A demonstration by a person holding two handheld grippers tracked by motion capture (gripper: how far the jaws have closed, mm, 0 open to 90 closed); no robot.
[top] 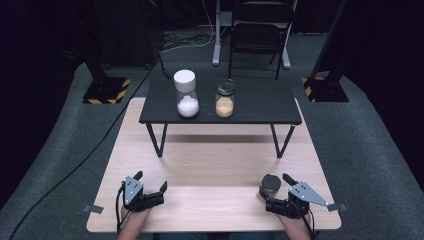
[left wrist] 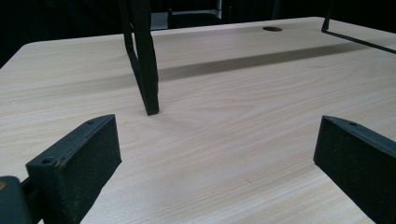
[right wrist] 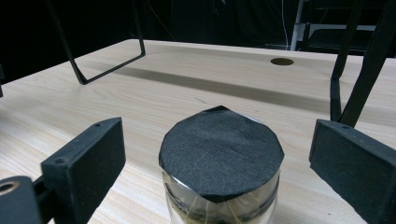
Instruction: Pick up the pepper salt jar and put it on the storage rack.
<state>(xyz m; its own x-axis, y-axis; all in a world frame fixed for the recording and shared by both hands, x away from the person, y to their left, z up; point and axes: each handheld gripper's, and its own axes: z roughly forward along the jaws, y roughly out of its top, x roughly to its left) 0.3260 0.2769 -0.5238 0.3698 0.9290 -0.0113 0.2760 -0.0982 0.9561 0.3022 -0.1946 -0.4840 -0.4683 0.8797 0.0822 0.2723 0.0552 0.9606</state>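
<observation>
Black-topped jar (right wrist: 221, 161): upright, axis vertical, lower centre, contents unclear.
Shelf jars: white grains (top: 186, 94); tan grains (top: 224, 99).
Right gripper (right wrist: 217, 154): jaws spread around jar, untouching.
Left gripper (left wrist: 217, 163): jaws spread, empty.

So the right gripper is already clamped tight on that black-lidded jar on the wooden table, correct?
Not clamped. In the right gripper view the right gripper has its jaws open, with gaps on both sides of the black-lidded jar. The jar does stand between them on the wooden table.

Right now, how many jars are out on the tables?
3. The white-lidded jar and the tan-filled jar stand side by side on the black raised table. The black-topped jar stands between the right gripper's open jaws.
</observation>
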